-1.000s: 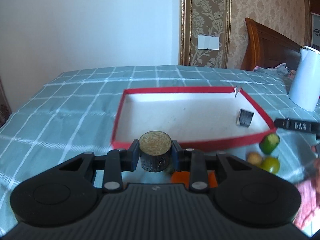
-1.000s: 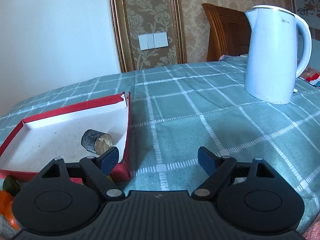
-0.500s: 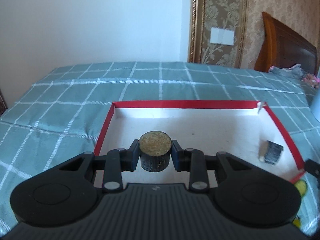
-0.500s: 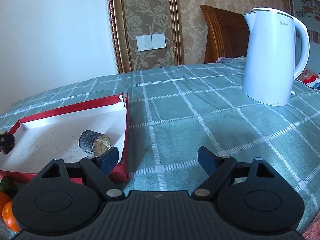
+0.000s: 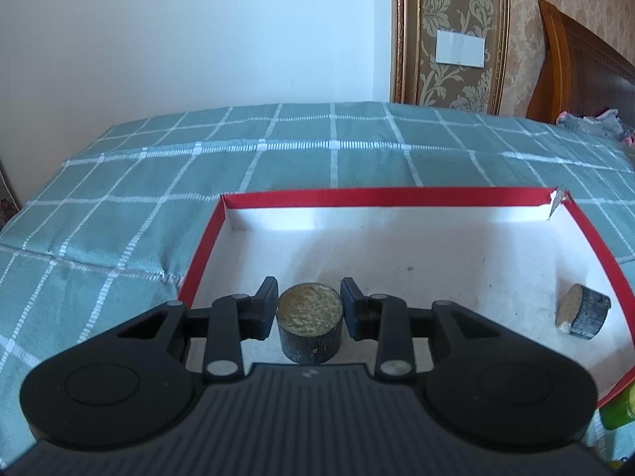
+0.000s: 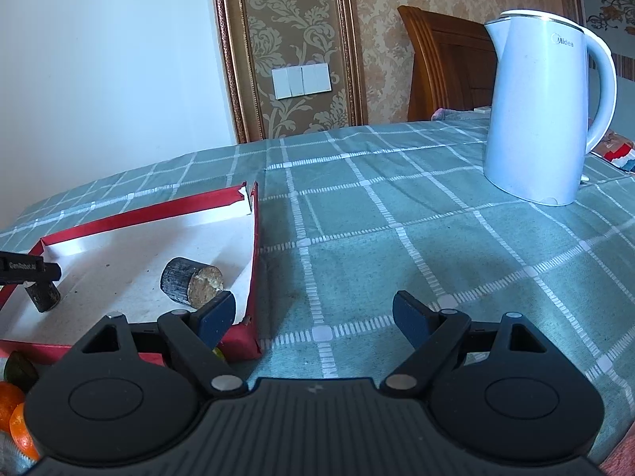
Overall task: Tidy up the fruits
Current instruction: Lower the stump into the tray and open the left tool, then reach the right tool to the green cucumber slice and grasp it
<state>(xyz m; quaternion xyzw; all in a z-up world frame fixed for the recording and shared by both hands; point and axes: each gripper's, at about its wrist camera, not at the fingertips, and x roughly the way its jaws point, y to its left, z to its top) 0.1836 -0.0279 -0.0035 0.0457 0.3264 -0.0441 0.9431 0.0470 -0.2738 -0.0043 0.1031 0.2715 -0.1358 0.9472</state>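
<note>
While my left hand-held gripper [image 5: 308,309] sits low over the red-rimmed tray [image 5: 389,197], its jaws have parted slightly from the dark cylinder [image 5: 309,327], which stands upright on the tray floor near the front left corner. Thin gaps show on both sides, so I judge it released, not clamped. If I pull back crookedly, a finger could clip the piece and topple it. A second dark cylinder [image 5: 583,311] lies on its side by the right wall; it looks ready to roll if the tray gets nudged.

From my right wrist view, the right hand-held gripper [image 6: 313,315] is spread wide and empty, hovering just beside the tray's near corner. An orange [image 6: 10,398] and a green fruit [image 6: 18,367] wait outside the tray at the lower left. Swinging toward them risks bumping the tray wall. The kettle [image 6: 543,119] stands well apart on the checked cloth [image 6: 436,238].
</note>
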